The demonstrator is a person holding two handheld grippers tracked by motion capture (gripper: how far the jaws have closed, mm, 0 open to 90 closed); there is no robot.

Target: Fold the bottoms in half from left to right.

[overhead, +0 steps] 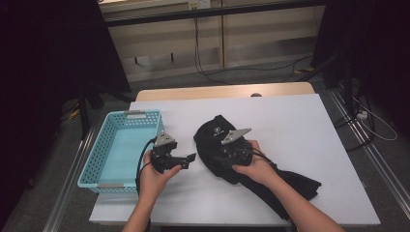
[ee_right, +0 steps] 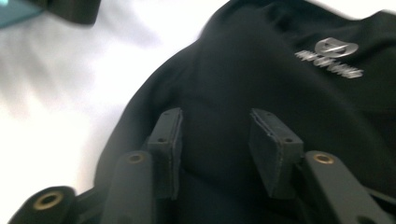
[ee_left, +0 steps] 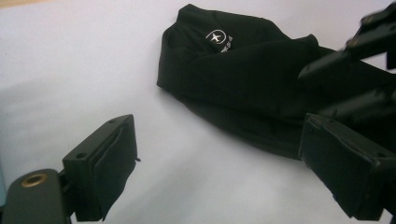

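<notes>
high view: overhead, facing forward over whole table [overhead: 300, 121] | gripper views: low, close-up | all share the black garment [overhead: 217, 133]

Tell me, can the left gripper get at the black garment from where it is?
Probably yes. The left gripper is open and faces the garment across bare white table, with nothing between them; the right gripper is already over the cloth.

The black garment [overhead: 227, 145] is soft matt cloth, smooth and creased in folds, with a pale printed logo [ee_left: 215, 37] that looks faintly shiny. The desk [overhead: 290, 125] has a smooth white matt top and a light wood-look edge at the far side. The basket [overhead: 121, 147] is turquoise perforated plastic, slightly glossy. Both grippers' jaws are matt black plastic with dull rubbery pads [ee_right: 273, 149] and brass-coloured metal inserts [ee_left: 33, 179].
</notes>
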